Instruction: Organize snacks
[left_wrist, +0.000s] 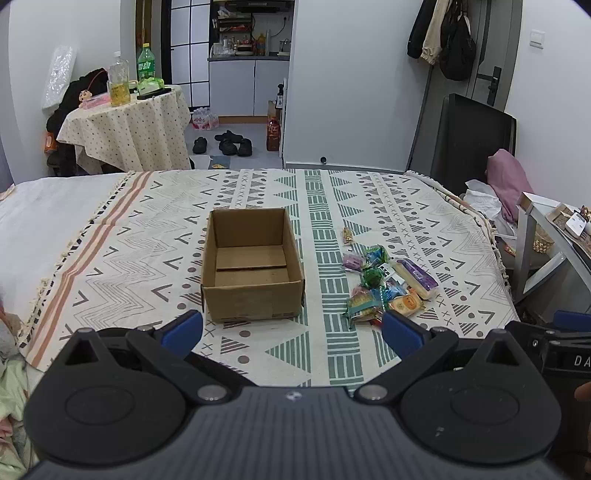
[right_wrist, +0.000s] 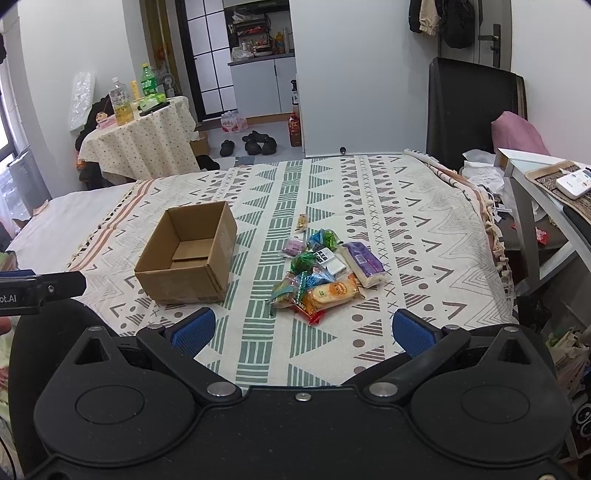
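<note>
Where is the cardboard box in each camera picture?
Left wrist view: the box sits at the centre, straight ahead of the open left gripper.
Right wrist view: the box sits left of centre, beyond the open right gripper.
Shared landmark: the snack pile lies just right of it in both.

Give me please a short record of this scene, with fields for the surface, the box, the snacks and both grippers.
surface: patterned cloth spread over a bed
box: cardboard box, open at the top, nothing visible inside
snacks: pile of snacks on the cloth, to the right of the box, apart from it
stray piece: one small snack lies behind the pile, apart
left gripper: open, holds nothing, above the cloth in front of the box
right gripper: open, holds nothing, in front of the pile
progress: no snack is in the box yet
</note>
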